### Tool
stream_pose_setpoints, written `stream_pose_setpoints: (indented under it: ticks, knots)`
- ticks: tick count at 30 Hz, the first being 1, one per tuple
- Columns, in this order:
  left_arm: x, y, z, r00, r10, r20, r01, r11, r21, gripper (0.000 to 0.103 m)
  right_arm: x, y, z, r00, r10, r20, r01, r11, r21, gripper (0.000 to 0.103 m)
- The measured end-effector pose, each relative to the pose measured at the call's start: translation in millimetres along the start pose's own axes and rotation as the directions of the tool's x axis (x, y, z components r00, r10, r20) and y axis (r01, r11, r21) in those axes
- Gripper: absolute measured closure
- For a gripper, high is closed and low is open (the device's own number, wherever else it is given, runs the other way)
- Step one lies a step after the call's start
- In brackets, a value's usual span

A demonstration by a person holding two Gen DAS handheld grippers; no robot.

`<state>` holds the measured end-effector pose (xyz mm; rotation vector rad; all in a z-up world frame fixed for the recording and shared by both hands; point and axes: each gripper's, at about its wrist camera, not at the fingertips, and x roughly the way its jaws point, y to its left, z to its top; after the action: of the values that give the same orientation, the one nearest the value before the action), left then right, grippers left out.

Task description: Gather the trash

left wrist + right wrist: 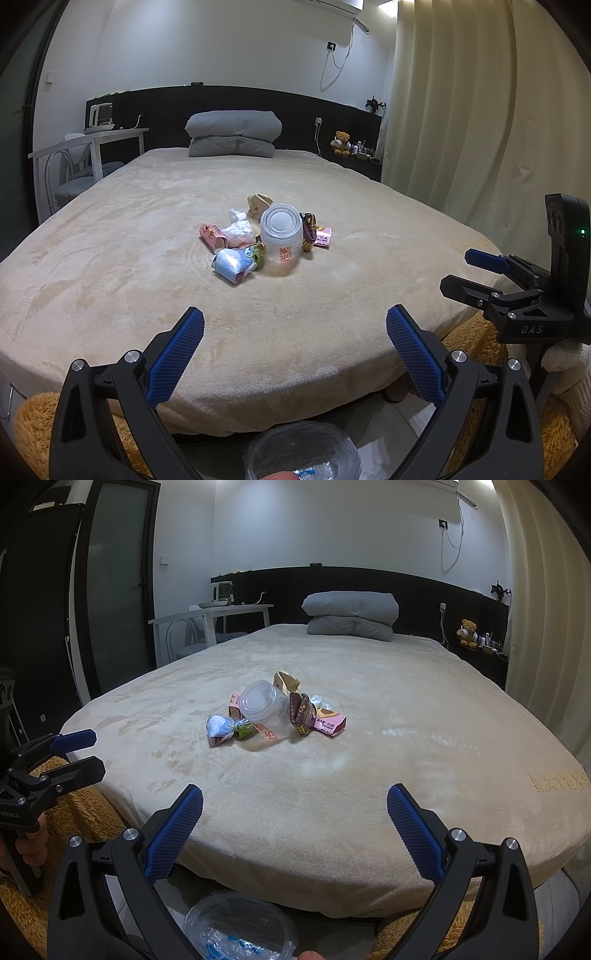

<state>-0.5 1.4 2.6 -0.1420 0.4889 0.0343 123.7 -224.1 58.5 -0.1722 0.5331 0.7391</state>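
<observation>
A small pile of trash lies mid-bed on the beige blanket [147,258]. A clear plastic cup [280,230] [264,705] rests on its side among a pink wrapper [212,236], a blue-white wrapper [231,264], a green wrapper [243,731], a brown wrapper [301,712], a pink packet [328,722] and a brown paper bag [258,206]. My left gripper [295,317] is open at the bed's foot, far short of the pile. To its right, my right gripper [295,795] is also open and empty. A bin lined with clear plastic [303,450] [240,923] stands below both.
A folded grey quilt [232,134] sits at the headboard. A white table with a chair [88,147] stands left of the bed. A teddy bear [341,142] and cream curtains [480,110] are on the right. An orange fluffy rug [74,812] lies under the bed's foot.
</observation>
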Motion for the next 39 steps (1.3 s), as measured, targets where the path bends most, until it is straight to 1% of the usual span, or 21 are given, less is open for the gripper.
stream_pose_setpoints:
  ticks: [34,39]
  knots:
    - [0.6,-1.5,0.9,1.000,0.001,0.003,-0.001,1.000,0.003,0.006,-2.8,0.3,-1.9,1.000,0.000,-0.003,0.000,1.000,-0.006,0.004]
    - [-1.8,-7.5,1.7,1.000,-0.007,0.007,0.007,1.000,0.011,0.006,2.9,2.0,0.2,1.000,0.008,-0.015,-0.008,1.000,-0.007,0.004]
